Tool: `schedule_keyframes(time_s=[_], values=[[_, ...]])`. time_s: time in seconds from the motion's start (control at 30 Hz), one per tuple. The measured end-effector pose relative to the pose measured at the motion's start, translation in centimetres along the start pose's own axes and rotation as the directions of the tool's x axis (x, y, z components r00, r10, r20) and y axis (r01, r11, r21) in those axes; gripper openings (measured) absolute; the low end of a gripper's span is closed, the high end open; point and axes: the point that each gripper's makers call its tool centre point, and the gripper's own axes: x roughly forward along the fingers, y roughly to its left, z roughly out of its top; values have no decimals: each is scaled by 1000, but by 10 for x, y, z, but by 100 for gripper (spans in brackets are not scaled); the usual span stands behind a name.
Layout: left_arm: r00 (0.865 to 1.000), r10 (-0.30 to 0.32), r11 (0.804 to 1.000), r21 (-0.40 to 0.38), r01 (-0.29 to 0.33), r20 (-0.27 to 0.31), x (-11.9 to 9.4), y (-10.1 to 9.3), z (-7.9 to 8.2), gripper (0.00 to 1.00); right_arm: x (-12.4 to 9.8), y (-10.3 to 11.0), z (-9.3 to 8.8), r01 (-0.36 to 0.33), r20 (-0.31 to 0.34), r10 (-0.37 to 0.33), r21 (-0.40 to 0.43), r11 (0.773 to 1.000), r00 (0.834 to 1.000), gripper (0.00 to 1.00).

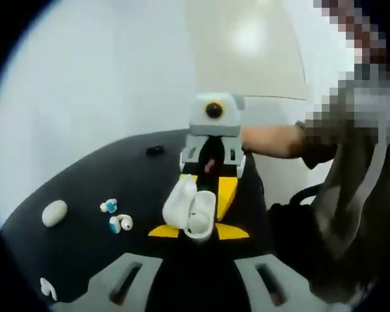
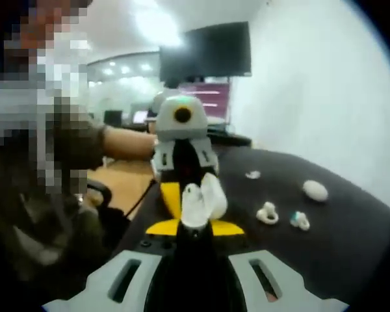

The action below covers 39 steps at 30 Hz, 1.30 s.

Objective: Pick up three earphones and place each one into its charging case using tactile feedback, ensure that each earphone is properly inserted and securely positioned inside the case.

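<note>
Found white charging case (image 1: 194,209), lid open, raised above the black tabletop (image 1: 84,175) between two sets of tongs meeting tip to tip. Left tongs (image 1: 198,233) and right tongs (image 2: 194,229) both drawn in narrow at the case. Cannot tell which set actually clamps it, nor whether either carries an earphone, with contact points hidden behind lid and body.

Noted on the tabletop, well apart from the raised case: teal-tipped earphone (image 1: 108,206), second earphone (image 1: 120,223) just beside it, white earphone (image 1: 47,287) at the near edge, closed oval case (image 1: 54,212) to the far left of them.

Risks, as judged:
- Case twisting or slipping out of the grip if pressed off-axis, with a fall to the tabletop likely, given no support beneath.
- Earphone entering its well turned the wrong way and sitting proud, unnoticed because the lid blocks sight of the well. Recommend relying on resistance felt, then a light tug.
- Lid swinging shut on a half-seated piece if nudged by a tip.
- Near-edge earphone knocked off by a careless sweep on the next pick.
</note>
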Motion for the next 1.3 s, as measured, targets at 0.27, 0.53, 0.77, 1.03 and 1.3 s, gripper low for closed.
schedule_keyframes(time_s=[0.27,0.53,0.77,1.03,1.3], values=[[999,40,999,-11,-40,-13,-27,8,-12,14,-16,-12,27,17,152,-37,131,991,988,20],[999,36,997,-69,-34,29,-32,10,-17,14,-20,-82,87,181,294,-316,408,895,902,20],[999,24,993,-112,-19,48,-29,10,-17,14,37,-118,78,324,7,-345,329,887,939,20],[998,29,997,-77,-25,62,-25,7,-16,14,112,-129,53,291,-210,-244,236,927,947,22],[997,35,998,-57,-31,65,-21,9,-14,14,140,-141,28,280,-307,-204,229,932,930,22]])
